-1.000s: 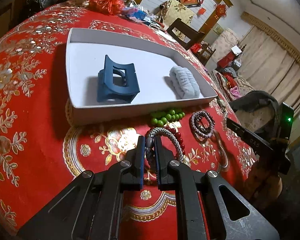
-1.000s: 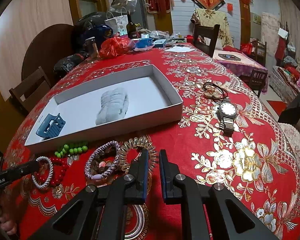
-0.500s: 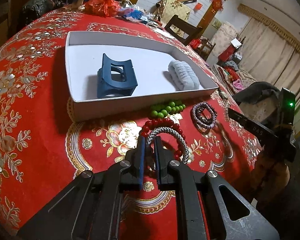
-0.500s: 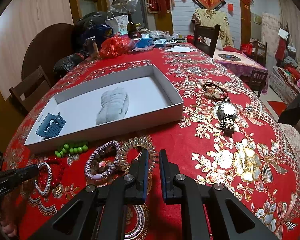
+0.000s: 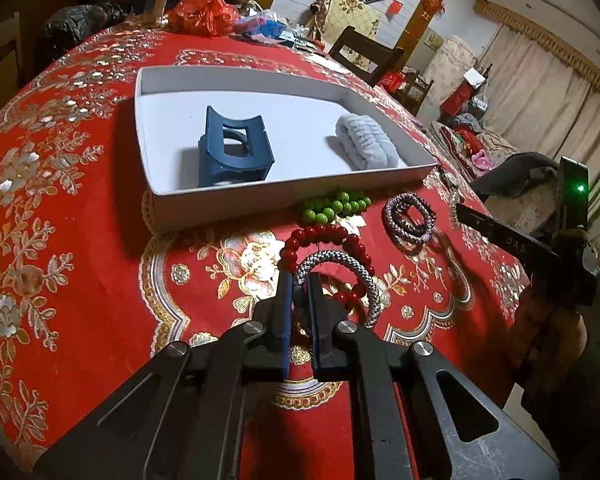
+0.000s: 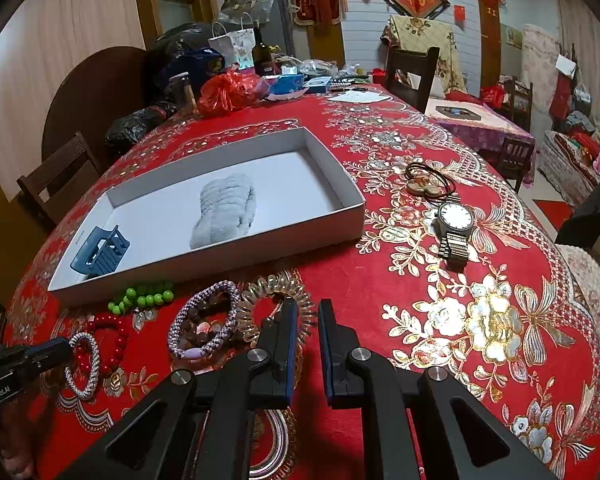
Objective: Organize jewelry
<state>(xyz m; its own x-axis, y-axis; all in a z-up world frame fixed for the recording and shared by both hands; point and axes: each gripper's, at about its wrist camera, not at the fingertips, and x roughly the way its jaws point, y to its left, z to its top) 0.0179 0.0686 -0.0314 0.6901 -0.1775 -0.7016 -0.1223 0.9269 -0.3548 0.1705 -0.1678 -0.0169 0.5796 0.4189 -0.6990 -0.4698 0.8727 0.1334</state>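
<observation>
On the red tablecloth (image 5: 100, 280), grey braided bracelet (image 5: 340, 264) pinched in left gripper (image 5: 299, 280) jaws, right gripper (image 6: 308, 308) jaws closed, empty.

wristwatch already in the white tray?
No. The wristwatch lies on the red tablecloth, to the right of the white tray.

Left wrist view: low, close above the surface (image 5: 80, 240), looking down along its jaws toward the white tray (image 5: 220, 204) at frame centre.
Right wrist view: same slant, tray (image 6: 300, 236) at left centre.
Shared: tray, green beads (image 5: 336, 206) (image 6: 142, 300), each view catching the other gripper at frame edge.
</observation>
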